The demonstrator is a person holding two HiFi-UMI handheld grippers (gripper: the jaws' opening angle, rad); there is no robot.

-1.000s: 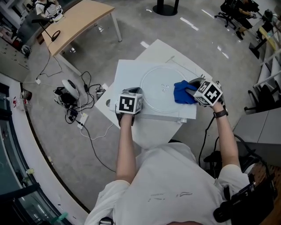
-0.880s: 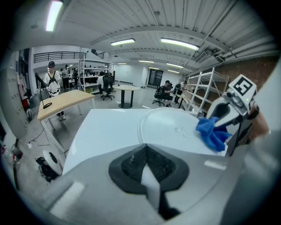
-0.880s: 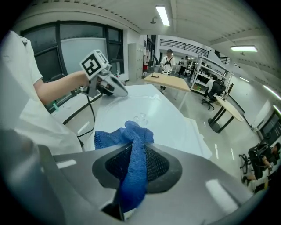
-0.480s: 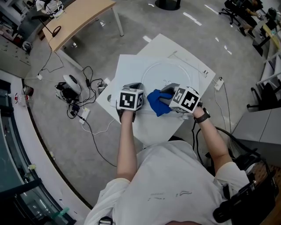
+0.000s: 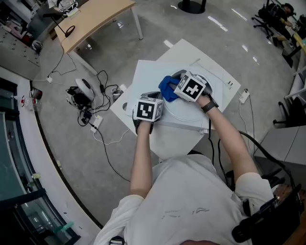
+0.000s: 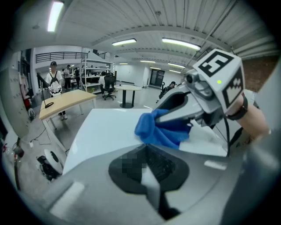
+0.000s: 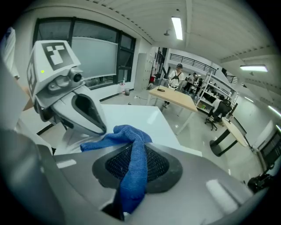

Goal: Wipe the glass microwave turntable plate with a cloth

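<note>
The clear glass turntable plate (image 5: 187, 112) lies on a white board (image 5: 143, 76) on a small white table. My left gripper (image 5: 154, 97) sits at the plate's left rim, jaws closed with a pale glass edge between them (image 6: 148, 169). My right gripper (image 5: 174, 85) is over the plate's far-left part, shut on a blue cloth (image 5: 167, 89) that bunches under its tips. In the right gripper view the cloth (image 7: 131, 145) runs down between the jaws, and the left gripper (image 7: 83, 110) stands close by. In the left gripper view the cloth (image 6: 160, 132) hangs from the right gripper (image 6: 163, 117).
A wooden desk (image 5: 95, 19) stands at the back left. Cables and a white round device (image 5: 83, 91) lie on the floor left of the table. A power strip (image 5: 244, 95) hangs off the table's right side. Office chairs (image 5: 277, 14) are at the far right.
My right gripper has swept the cloth from the plate's right side across to its left and far part, close to the left gripper. The left gripper has stayed at the rim.
</note>
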